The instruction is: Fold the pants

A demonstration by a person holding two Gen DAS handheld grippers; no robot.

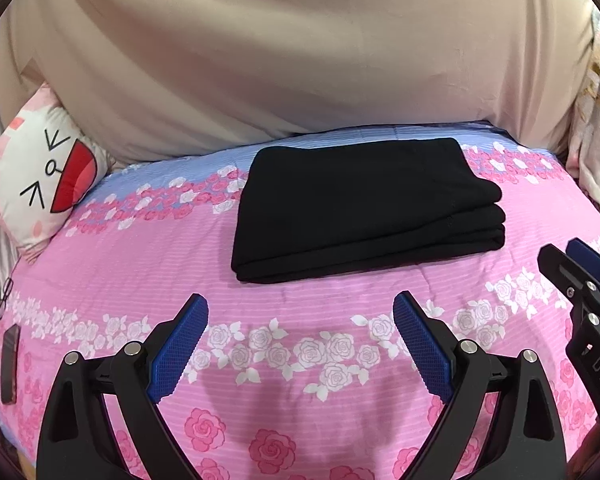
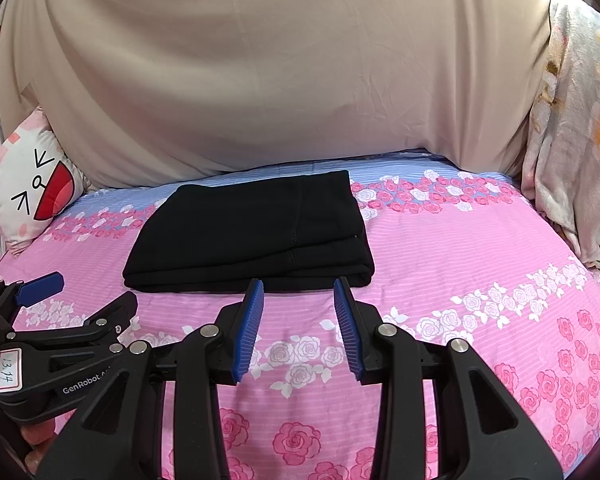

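**Pants folded on bed, both grippers clear of them**

Bed [image 1: 100,264] with a pink rose-print cover, blue striped band at the far side. Beige sheet [image 1: 300,52] hangs behind it as backdrop.

Black pants [image 1: 364,208] lie folded in a compact, layered rectangle on the cover, straight ahead of the left gripper [image 1: 300,344] and just past its fingertips. From the right wrist view the pants [image 2: 252,232] sit ahead and slightly left of the right gripper [image 2: 299,328], near edge just beyond the blue pads [image 2: 248,332]; cannot tell if the tips touch the fabric, looks like a small gap.

Left gripper: released, jaws spread wide, nothing between them, only bedcover below.
Right gripper: released, jaws partway apart, narrower than the left, nothing between them.

The two grippers sit side by side; each shows at the edge of the other's view.

Other items:
- cartoon-face pillow [image 1: 40,184] far left of the left gripper, against the backdrop
- glasses [image 1: 4,296] and a dark flat object [image 1: 10,364], maybe a phone, at the left bed edge
- floral blanket [image 2: 572,152] bunched up far right of the right gripper
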